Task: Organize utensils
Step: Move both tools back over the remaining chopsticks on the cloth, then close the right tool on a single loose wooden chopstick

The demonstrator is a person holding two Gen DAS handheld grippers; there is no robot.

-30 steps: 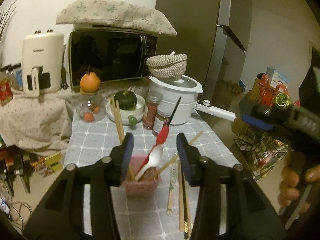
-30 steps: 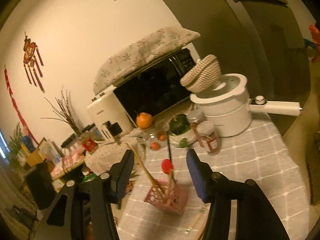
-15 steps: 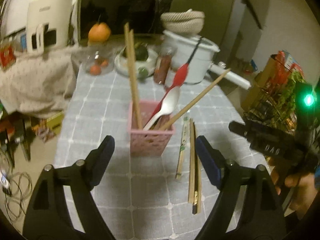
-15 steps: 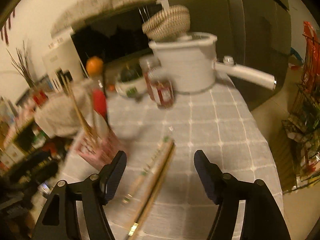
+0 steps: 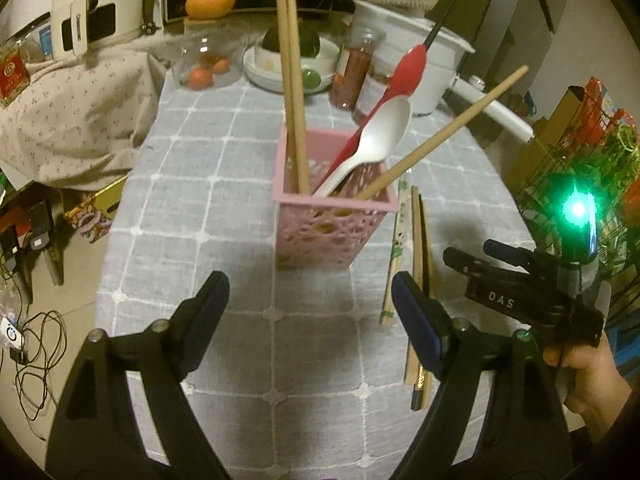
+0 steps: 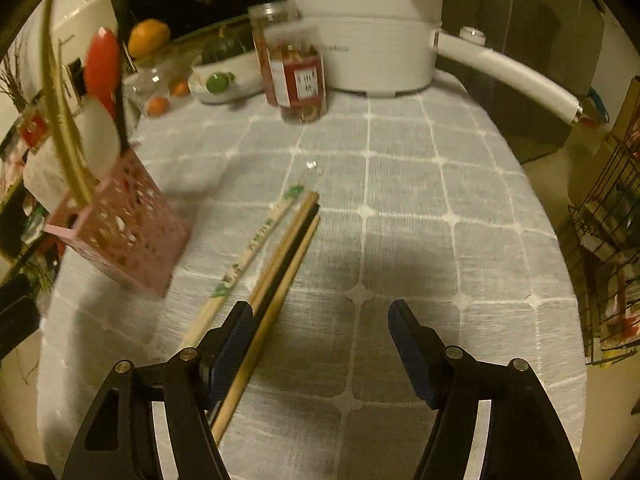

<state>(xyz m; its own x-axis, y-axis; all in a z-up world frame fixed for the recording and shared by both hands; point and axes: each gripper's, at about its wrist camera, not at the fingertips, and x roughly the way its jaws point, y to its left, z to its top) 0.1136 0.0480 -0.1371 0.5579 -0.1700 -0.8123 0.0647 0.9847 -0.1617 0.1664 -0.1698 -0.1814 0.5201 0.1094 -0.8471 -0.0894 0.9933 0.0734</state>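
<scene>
A pink perforated utensil holder (image 5: 332, 224) stands on the grey checked tablecloth (image 5: 200, 216). It holds wooden chopsticks (image 5: 290, 80), a white spoon (image 5: 376, 140) and a red spoon (image 5: 404, 72). Several loose chopsticks (image 5: 418, 280) lie on the cloth right of the holder; they also show in the right wrist view (image 6: 280, 264). My left gripper (image 5: 310, 312) is open and empty, in front of the holder. My right gripper (image 6: 320, 344) is open and empty, low over the near ends of the loose chopsticks; its body shows in the left wrist view (image 5: 520, 292). The holder sits left in the right wrist view (image 6: 124, 236).
A white pot (image 6: 368, 44) with a long handle, spice jars (image 6: 296, 76), a plate with a green squash (image 5: 292, 60), a glass jar (image 5: 204, 60) and an orange stand at the table's far end. A wire rack (image 5: 580, 168) stands right of the table.
Both grippers have opened wider and dropped lower toward the table. The right gripper has moved closer over the loose chopsticks; the left has neared the holder.
</scene>
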